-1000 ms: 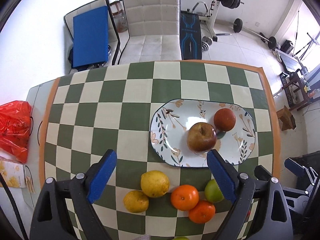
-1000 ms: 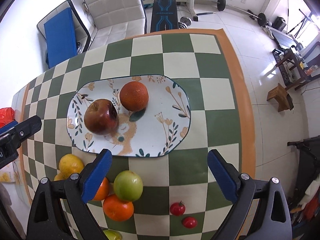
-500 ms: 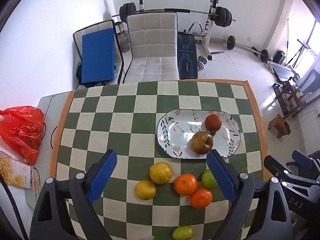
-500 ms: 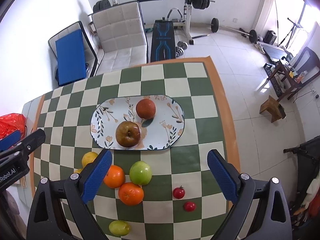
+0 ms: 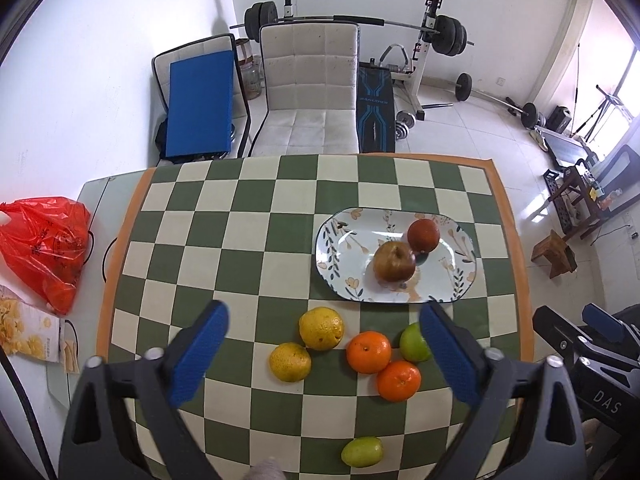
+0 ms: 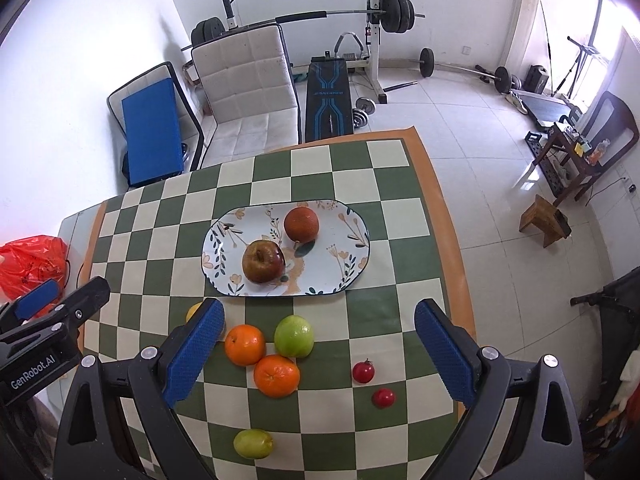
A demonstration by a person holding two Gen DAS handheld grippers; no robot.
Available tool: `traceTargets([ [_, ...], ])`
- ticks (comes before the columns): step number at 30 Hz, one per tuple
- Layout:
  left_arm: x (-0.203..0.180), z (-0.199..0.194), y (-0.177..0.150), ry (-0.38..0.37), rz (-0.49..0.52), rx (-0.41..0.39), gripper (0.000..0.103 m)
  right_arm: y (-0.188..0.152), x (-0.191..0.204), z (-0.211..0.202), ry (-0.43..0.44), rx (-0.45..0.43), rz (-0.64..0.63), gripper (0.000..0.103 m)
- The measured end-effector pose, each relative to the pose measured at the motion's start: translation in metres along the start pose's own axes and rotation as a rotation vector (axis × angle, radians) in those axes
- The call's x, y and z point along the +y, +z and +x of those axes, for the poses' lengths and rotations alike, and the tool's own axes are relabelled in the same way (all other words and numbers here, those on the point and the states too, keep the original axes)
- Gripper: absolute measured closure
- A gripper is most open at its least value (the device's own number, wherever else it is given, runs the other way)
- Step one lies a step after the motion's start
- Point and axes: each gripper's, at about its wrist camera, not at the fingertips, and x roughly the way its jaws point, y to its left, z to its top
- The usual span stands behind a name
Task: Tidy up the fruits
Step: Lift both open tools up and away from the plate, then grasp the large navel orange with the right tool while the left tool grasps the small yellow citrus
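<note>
A floral plate (image 5: 348, 240) (image 6: 352, 252) on the checked table holds a brownish-red apple (image 5: 394, 262) (image 6: 263, 261) and a dark orange fruit (image 5: 423, 235) (image 6: 301, 223). In front of it lie two yellow citrus fruits (image 5: 321, 328), two oranges (image 5: 368, 351) (image 6: 245, 345), a green apple (image 5: 414, 343) (image 6: 293, 336), a small green fruit (image 5: 361, 451) (image 6: 253, 443) and two small red fruits (image 6: 363, 371). My left gripper (image 5: 324, 354) is open and empty, high above the loose fruit. My right gripper (image 6: 318, 352) is open and empty, above the oranges.
A red plastic bag (image 5: 44, 240) and a snack box (image 5: 28, 332) lie at the table's left end. A white chair (image 5: 308, 92), a blue pad (image 5: 200, 104) and weight equipment (image 6: 376, 8) stand behind the table. A small wooden stool (image 6: 544, 220) is on the floor to the right.
Both grippers have pulled up and back from the plate, so the table looks smaller and more of the loose fruit shows. Both stayed open. No fruit moved.
</note>
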Motion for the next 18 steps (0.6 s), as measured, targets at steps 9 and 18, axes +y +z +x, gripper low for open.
traceTargets([
  [9, 0.037, 0.054, -0.024, 0.093, -0.049, 0.13, 0.0, -0.024, -0.005, 0.07, 0.08, 0.186, 0.054, 0.005],
  [18, 0.048, 0.144, -0.062, 0.106, -0.003, 0.383, 0.0, -0.084, 0.014, 0.18, 0.146, 0.442, 0.037, 0.005],
])
